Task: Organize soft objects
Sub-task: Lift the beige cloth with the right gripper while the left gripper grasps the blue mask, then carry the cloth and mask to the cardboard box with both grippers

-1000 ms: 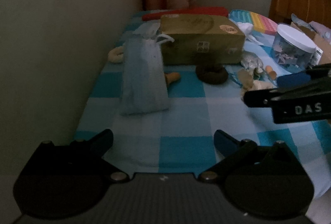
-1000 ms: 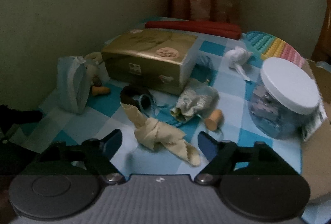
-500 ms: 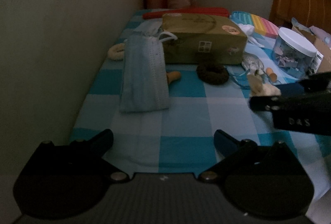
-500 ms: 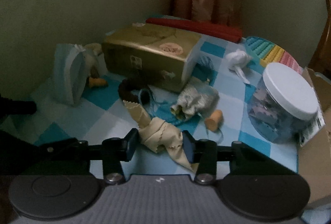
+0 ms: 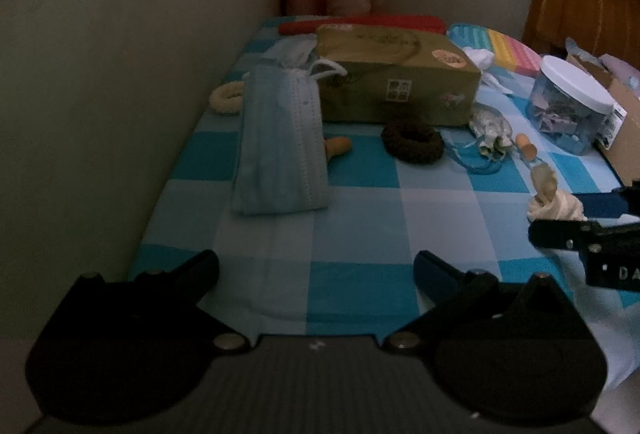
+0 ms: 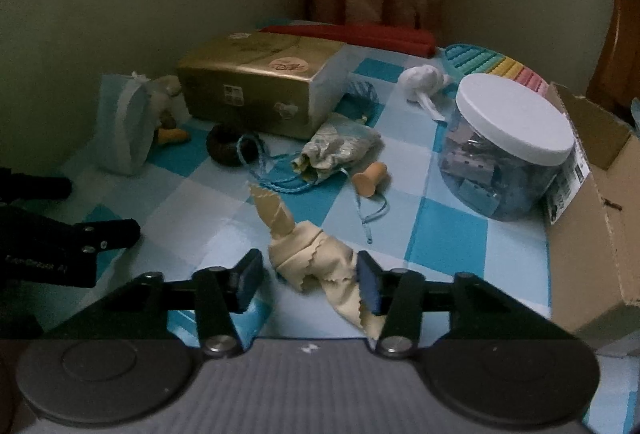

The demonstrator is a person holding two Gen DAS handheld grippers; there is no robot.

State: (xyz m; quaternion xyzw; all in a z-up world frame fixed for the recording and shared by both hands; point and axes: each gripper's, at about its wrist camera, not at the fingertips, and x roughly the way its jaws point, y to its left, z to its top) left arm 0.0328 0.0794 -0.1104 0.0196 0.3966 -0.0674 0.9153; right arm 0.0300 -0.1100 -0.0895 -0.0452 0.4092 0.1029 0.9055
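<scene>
A knotted cream cloth lies on the blue checked tablecloth; it also shows in the left wrist view. My right gripper is shut on the cloth, the right pad touching it and a small gap at the left pad. My left gripper is open and empty, low over the table's near left part. A blue face mask, a dark scrunchie, a cream scrunchie and a patterned drawstring pouch lie around.
A gold tissue box stands at the back, a red roll behind it. A clear jar with a white lid and a cardboard box stand to the right. A wall borders the left side.
My right gripper has closed from wide open onto the cream cloth and drawn back toward the near edge with it. My left gripper stays open and has pulled back a little.
</scene>
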